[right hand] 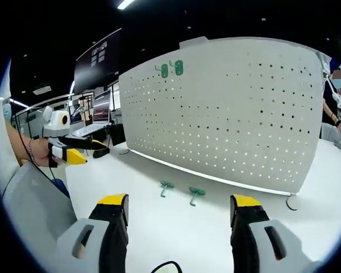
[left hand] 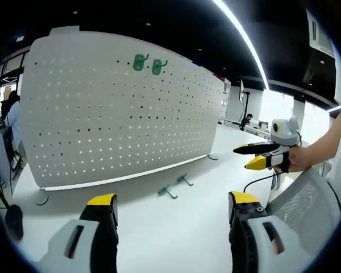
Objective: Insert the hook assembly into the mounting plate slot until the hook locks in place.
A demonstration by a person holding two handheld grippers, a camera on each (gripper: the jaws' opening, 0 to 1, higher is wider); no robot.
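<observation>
Gaping wide and gripping nothing, the left gripper [left hand: 173,207] and right gripper [right hand: 179,210] are both hovering over the white table [left hand: 176,233]. Two green hooks [right hand: 181,192] are lying loose on the table near the foot of the upright pegboard [right hand: 238,108], where two more green hooks [left hand: 147,63] are hanging near its top.

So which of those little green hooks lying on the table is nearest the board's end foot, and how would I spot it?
Start at the big white pegboard standing on the table. Two green hooks lie on the table before its lower edge. Take the hook on the right in the right gripper view: it lies nearer the board's curved foot than its neighbour, while two more hooks hang near the board's top.
</observation>
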